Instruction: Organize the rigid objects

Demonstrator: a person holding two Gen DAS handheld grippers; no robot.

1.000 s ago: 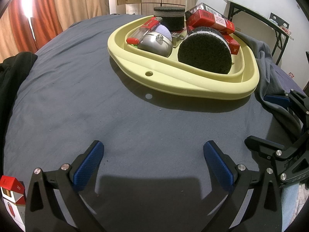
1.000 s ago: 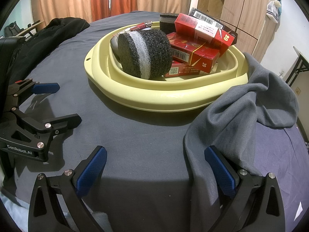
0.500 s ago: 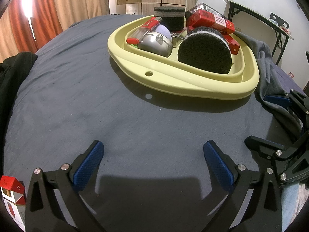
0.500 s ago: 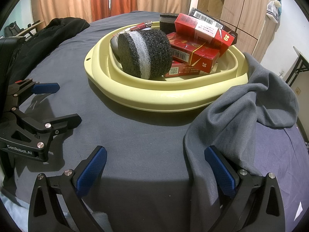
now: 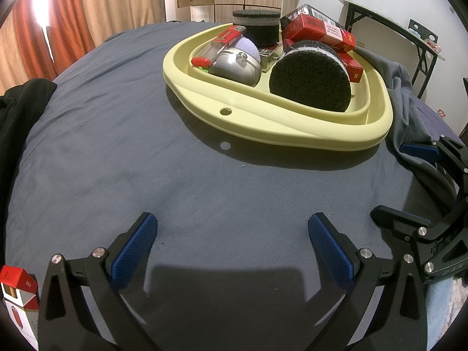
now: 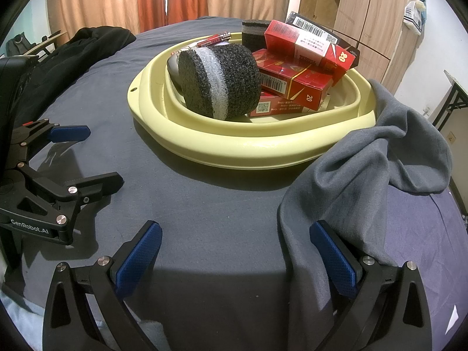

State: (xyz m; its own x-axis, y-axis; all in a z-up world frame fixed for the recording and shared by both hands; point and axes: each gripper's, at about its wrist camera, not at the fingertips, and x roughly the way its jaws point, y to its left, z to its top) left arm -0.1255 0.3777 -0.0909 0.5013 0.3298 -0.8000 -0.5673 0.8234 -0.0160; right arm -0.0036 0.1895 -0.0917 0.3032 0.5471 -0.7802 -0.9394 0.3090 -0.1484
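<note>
The left gripper [image 5: 232, 235] sits at the bottom of its frame with jaws spread wide and nothing between them, and the right gripper [image 6: 234, 244] is spread and empty in the same way. The yellow tray [image 5: 292, 125] lies straight ahead, in the upper centre of both views, already loaded with a black foam disc [image 5: 310, 83], red boxes [image 6: 292, 83], a lighter [image 5: 225, 39] and a metal dome [image 5: 237, 67]. The one item that appears left out is a red-and-white box [image 5: 17, 301] at the lower left edge of the left wrist view, just beside that gripper's left finger and partly cut off, standing roughly upright as far as can be seen. It lies to the left and behind the fingertips, so the left gripper is much the nearer and would probably have to turn left and back to reach it. A grey cloth [image 6: 380, 169] touches the right gripper's right finger.
</note>
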